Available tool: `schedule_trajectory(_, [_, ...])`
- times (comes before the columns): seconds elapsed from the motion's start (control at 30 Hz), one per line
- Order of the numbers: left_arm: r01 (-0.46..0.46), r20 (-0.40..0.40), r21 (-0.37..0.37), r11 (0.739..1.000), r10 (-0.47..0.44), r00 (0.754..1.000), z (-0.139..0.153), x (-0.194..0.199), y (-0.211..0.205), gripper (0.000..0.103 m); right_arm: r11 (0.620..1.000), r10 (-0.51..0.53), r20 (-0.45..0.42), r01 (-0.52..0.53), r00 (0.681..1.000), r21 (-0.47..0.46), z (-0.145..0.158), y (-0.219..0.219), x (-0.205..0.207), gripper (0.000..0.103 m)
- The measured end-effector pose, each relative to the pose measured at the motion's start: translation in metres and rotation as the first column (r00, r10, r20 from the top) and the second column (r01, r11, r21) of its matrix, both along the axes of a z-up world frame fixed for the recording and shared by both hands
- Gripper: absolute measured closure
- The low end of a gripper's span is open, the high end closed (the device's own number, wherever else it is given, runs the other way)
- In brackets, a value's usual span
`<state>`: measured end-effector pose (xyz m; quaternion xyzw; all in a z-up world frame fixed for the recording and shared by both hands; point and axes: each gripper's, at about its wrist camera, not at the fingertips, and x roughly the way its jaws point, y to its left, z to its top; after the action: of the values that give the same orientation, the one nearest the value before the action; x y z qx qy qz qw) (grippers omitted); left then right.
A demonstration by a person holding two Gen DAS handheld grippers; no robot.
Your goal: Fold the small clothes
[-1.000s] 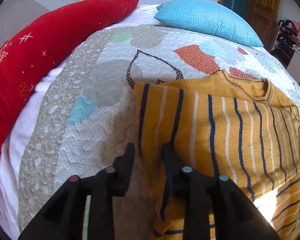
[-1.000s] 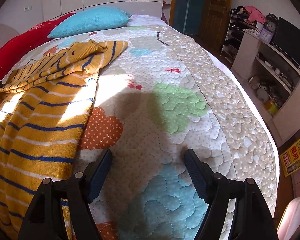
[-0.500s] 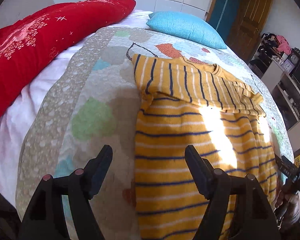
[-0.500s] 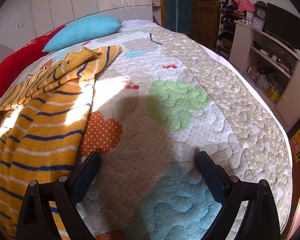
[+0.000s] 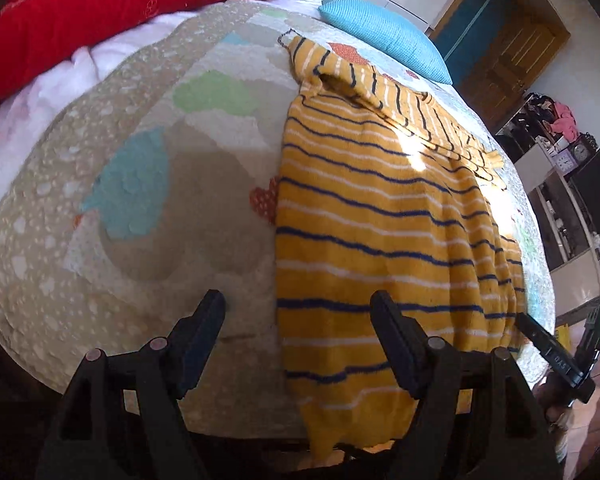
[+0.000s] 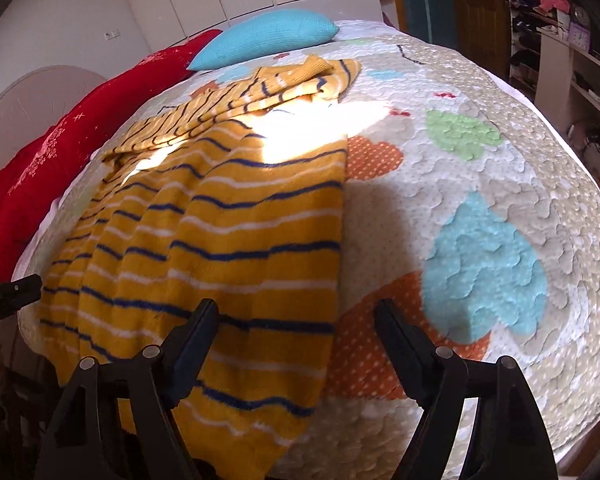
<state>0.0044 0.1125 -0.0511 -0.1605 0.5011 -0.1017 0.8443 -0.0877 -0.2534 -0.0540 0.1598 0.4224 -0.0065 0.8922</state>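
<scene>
A yellow knit sweater (image 5: pixel 380 216) with navy and white stripes lies lengthwise on the bed (image 5: pixel 148 200), its body spread over the patchwork quilt and its hem hanging just over the near edge of the bed. At the far end, toward the turquoise pillow (image 5: pixel 384 36), the sleeves and shoulder area look already folded in across the chest, forming a narrower striped band over the body. The left tongs (image 5: pixel 298 310) hover above the near edge with their jaws wide apart and nothing between them, straddling the sweater's left side edge. The right tongs (image 6: pixel 296 316) are likewise wide apart and empty, straddling the garment's right side edge near the hem. The red bolster (image 5: pixel 100 4) along the far left side of the bed is well clear of the work. Judging by this, the sleeve folds are done and the step in hand is lining up on the two hem corners. The next move calls for lowering each pair of tongs onto its corner, pinching both layers of knit, then carrying the hem up toward the collar to halve the length. The thick, loose knit may slip or bunch if only the top layer is caught.
</scene>
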Motion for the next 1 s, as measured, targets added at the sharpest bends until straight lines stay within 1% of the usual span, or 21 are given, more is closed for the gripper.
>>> schedule_trajectory(0.07, [0.009,-0.006,-0.052,0.999,-0.009,1.0,-0.006,-0.006,-0.006,0.029,1.0,0.017,0.001,-0.017,1.0,0.008,0.0,0.008,-0.004,0.022])
schedule_trajectory(0.13, [0.027,0.005,-0.07,0.997,-0.026,1.0,-0.008,-0.013,-0.013,0.029,0.999,0.036,0.003,-0.036,0.999,0.031,0.0,0.015,-0.006,0.024])
schedule_trajectory(0.23, [0.063,-0.003,-0.122,0.991,-0.063,0.998,-0.014,-0.024,-0.023,0.029,0.996,0.058,0.001,-0.057,0.998,0.069,-0.001,0.022,-0.01,0.026])
schedule_trajectory(0.27, [0.063,-0.009,-0.135,0.989,-0.065,0.998,-0.016,-0.027,-0.024,0.032,0.995,0.06,-0.001,-0.06,0.998,0.083,-0.002,0.023,-0.013,0.026])
schedule_trajectory(0.3, [0.062,-0.016,-0.146,0.987,-0.065,0.998,-0.019,-0.03,-0.024,0.035,0.993,0.063,-0.003,-0.062,0.998,0.102,-0.004,0.023,-0.015,0.028])
schedule_trajectory(0.37, [0.05,-0.027,-0.138,0.989,-0.054,0.998,-0.023,-0.035,-0.023,0.061,0.987,0.067,-0.008,-0.065,0.998,0.149,-0.007,0.022,-0.02,0.03])
schedule_trajectory(0.43, [0.039,-0.034,-0.139,0.99,-0.044,0.998,-0.025,-0.038,-0.018,0.072,0.978,0.066,-0.015,-0.062,0.998,0.201,-0.012,0.018,-0.026,0.032])
schedule_trajectory(0.47, [0.037,-0.037,-0.166,0.985,-0.044,0.998,-0.026,-0.039,-0.014,0.073,0.972,0.065,-0.018,-0.059,0.998,0.228,-0.014,0.016,-0.028,0.032])
schedule_trajectory(0.53, [0.034,-0.045,-0.224,0.974,-0.045,0.998,-0.03,-0.041,-0.007,0.073,0.956,0.059,-0.024,-0.05,0.998,0.288,-0.02,0.009,-0.033,0.033])
schedule_trajectory(0.6, [0.043,-0.052,-0.242,0.969,-0.057,0.997,-0.034,-0.042,-0.007,0.067,0.937,0.049,-0.034,-0.034,0.998,0.347,-0.027,0.004,-0.035,0.033])
schedule_trajectory(0.67, [0.066,-0.058,-0.259,0.964,-0.084,0.995,-0.036,-0.044,-0.011,0.047,0.919,0.039,-0.041,-0.02,0.998,0.393,-0.034,-0.001,-0.038,0.033])
schedule_trajectory(0.73, [0.09,-0.058,-0.266,0.96,-0.109,0.992,-0.038,-0.046,-0.019,0.041,0.909,0.033,-0.041,-0.013,0.999,0.417,-0.037,-0.003,-0.042,0.033])
schedule_trajectory(0.8, [0.118,-0.064,-0.243,0.963,-0.138,0.988,-0.039,-0.047,-0.029,0.041,0.907,0.035,-0.044,-0.013,0.998,0.42,-0.039,-0.002,-0.044,0.033])
schedule_trajectory(0.83, [0.126,-0.068,-0.234,0.964,-0.146,0.987,-0.039,-0.047,-0.033,0.048,0.909,0.039,-0.046,-0.016,0.998,0.416,-0.04,-0.001,-0.044,0.033])
schedule_trajectory(0.87, [0.135,-0.075,-0.22,0.966,-0.155,0.985,-0.039,-0.048,-0.036,0.081,0.912,0.043,-0.048,-0.02,0.998,0.41,-0.041,0.002,-0.044,0.034])
schedule_trajectory(0.9, [0.139,-0.09,-0.202,0.969,-0.159,0.983,-0.039,-0.047,-0.038,0.096,0.915,0.052,-0.052,-0.027,0.997,0.403,-0.041,0.005,-0.043,0.043])
schedule_trajectory(0.93, [0.132,-0.094,-0.205,0.97,-0.154,0.984,-0.038,-0.048,-0.038,0.094,0.922,0.058,-0.059,-0.031,0.997,0.386,-0.041,0.009,-0.042,0.052])
schedule_trajectory(0.97, [0.12,-0.082,-0.212,0.97,-0.14,0.987,-0.034,-0.05,-0.035,0.095,0.926,0.069,-0.064,-0.04,0.996,0.375,-0.041,0.012,-0.041,0.074])
schedule_trajectory(1.0, [0.116,-0.07,-0.208,0.971,-0.133,0.989,-0.029,-0.055,-0.032,0.095,0.921,0.081,-0.061,-0.051,0.995,0.385,-0.04,0.012,-0.041,0.084])
